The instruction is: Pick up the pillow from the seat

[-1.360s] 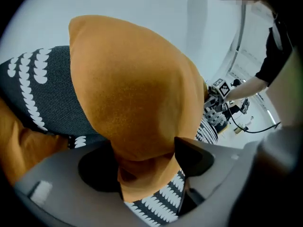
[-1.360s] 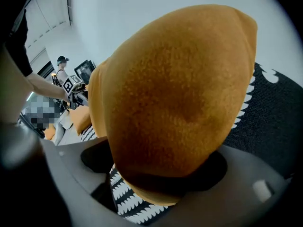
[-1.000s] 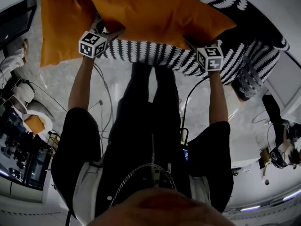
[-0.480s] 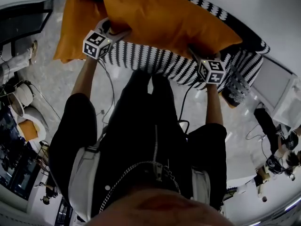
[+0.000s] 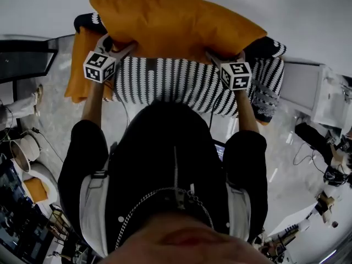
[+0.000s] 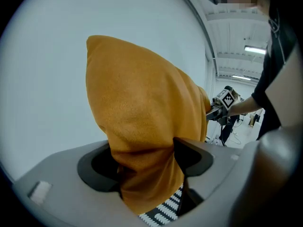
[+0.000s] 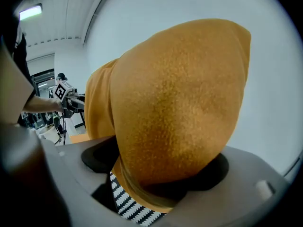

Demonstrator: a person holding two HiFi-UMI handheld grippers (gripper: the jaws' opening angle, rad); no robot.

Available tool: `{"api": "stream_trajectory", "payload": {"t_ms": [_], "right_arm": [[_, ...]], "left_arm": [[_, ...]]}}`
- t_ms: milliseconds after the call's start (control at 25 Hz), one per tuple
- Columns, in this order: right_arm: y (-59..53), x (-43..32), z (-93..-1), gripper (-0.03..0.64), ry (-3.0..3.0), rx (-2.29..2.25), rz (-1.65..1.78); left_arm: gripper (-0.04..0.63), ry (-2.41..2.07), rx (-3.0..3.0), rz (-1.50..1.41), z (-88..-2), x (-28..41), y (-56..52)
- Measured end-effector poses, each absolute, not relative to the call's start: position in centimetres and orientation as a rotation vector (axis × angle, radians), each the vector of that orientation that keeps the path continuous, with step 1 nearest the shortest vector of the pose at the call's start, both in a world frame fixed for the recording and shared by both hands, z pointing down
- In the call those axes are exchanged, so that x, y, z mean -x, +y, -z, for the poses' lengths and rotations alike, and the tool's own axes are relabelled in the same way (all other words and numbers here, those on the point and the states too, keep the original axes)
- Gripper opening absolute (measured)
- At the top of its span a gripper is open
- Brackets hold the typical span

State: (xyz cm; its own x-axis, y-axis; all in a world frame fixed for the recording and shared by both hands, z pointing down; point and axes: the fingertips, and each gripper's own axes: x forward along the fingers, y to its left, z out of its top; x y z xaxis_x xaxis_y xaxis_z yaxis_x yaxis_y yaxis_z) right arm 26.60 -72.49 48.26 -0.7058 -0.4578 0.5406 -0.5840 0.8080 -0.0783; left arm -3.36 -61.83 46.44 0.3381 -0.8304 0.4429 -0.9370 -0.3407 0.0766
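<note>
An orange pillow (image 5: 170, 23) hangs in the air above the black-and-white striped seat (image 5: 176, 84), held at both ends. My left gripper (image 5: 118, 44) is shut on its left end; in the left gripper view the orange fabric (image 6: 142, 141) is pinched between the jaws. My right gripper (image 5: 217, 56) is shut on the right end, where the pillow (image 7: 180, 103) bulges out of the jaws and fills that view. Striped seat fabric (image 7: 128, 202) shows below.
A second orange pillow (image 5: 80, 65) leans at the left end of the seat. A white wall stands behind. A white cabinet (image 5: 308, 87) is at the right, and cables and clutter (image 5: 27, 164) lie on the floor at the left.
The pillow has been lifted further off the seat, with both grippers still on its ends. The head view has shifted, so the seat and second pillow sit lower and nearer the middle.
</note>
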Motion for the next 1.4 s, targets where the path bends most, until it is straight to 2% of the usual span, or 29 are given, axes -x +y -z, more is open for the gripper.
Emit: {"api": "stream_trajectory", "payload": {"t_ms": [640,1400], "right_arm": [[-75.8,-25.5,-37.7,0.416,-2.59,-0.847,-0.064],[-75.7,-26.2,-37.0,0.411,-2.575,-0.835,-0.012]], "left_arm": [[0.354,-1.714,-2.432,-0.403,-36.2,4.2,-64.7],[0.356,-1.727,-2.42,-0.369,-36.3,3.3,-64.0]]}}
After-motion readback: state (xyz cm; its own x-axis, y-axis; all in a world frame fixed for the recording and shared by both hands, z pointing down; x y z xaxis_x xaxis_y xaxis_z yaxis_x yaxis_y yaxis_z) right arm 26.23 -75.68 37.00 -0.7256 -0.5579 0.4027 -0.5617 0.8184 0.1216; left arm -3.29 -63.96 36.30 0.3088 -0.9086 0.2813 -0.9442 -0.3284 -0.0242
